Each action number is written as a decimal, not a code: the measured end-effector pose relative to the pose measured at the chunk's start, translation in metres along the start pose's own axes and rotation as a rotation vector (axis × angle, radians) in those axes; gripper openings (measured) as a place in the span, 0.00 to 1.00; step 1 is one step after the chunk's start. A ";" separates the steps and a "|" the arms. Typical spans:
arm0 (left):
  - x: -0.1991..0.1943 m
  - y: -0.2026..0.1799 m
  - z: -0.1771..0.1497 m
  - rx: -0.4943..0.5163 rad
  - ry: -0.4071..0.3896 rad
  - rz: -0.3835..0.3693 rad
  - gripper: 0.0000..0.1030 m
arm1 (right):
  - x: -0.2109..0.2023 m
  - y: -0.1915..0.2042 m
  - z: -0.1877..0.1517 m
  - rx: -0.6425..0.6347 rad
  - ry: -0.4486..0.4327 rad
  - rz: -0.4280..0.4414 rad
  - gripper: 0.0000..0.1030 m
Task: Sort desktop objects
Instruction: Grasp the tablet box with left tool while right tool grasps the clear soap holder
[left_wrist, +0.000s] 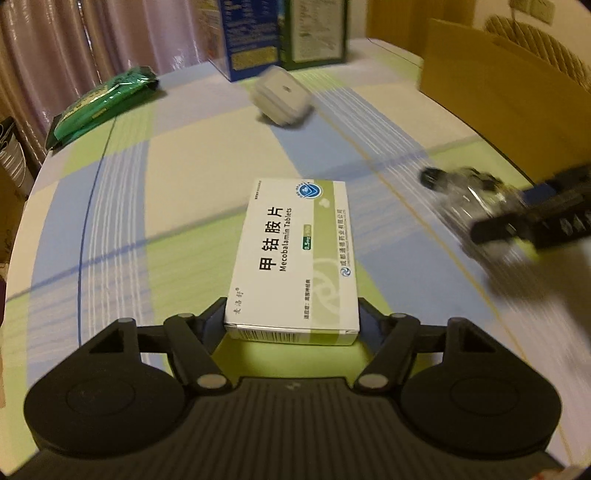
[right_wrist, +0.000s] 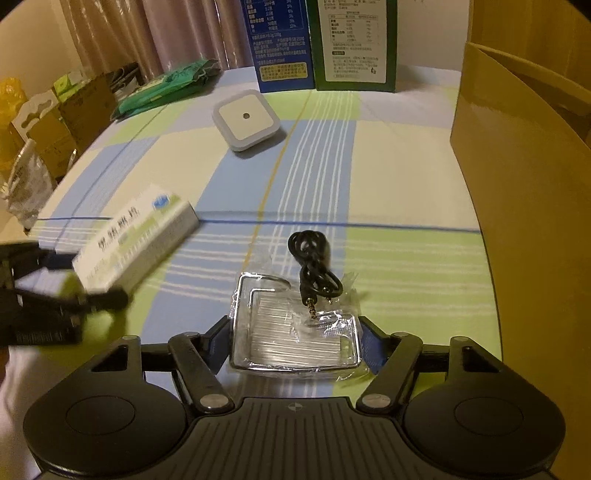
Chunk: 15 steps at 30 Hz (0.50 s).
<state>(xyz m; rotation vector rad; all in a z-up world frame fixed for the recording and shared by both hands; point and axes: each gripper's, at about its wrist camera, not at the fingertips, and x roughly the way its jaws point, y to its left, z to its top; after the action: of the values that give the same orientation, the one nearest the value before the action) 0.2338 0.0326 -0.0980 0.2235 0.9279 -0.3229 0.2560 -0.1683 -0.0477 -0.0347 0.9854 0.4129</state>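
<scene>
the left gripper (left_wrist: 291, 317) is holding the near end of a white and green medicine box (left_wrist: 295, 254), its jaws half open and pressing on both sides of the box, above the checked tablecloth (left_wrist: 184, 184). the right gripper (right_wrist: 293, 341) is gripping a clear plastic packet (right_wrist: 295, 332) (a black audio cable (right_wrist: 314, 266) is lying on its far part), the pads touching its two sides. a white square night light (right_wrist: 245, 120) is sitting further back, before two upright cartons (right_wrist: 317, 44). a cardboard box (right_wrist: 517, 129) is standing at the right.

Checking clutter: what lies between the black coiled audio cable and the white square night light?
Only bare striped tablecloth separates cable and night light, per right wrist view.
</scene>
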 end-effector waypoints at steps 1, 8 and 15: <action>-0.007 -0.006 -0.005 0.001 0.005 -0.001 0.65 | -0.004 0.000 -0.004 0.006 -0.001 0.004 0.65; -0.052 -0.037 -0.040 -0.101 0.001 -0.012 0.65 | -0.045 0.009 -0.042 -0.004 -0.020 0.045 0.65; -0.059 -0.059 -0.055 -0.082 0.000 -0.009 0.80 | -0.062 0.011 -0.070 -0.006 -0.025 0.027 0.65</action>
<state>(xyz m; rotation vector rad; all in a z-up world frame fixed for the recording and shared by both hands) 0.1382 0.0059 -0.0845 0.1445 0.9403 -0.2924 0.1658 -0.1927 -0.0349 -0.0220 0.9610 0.4400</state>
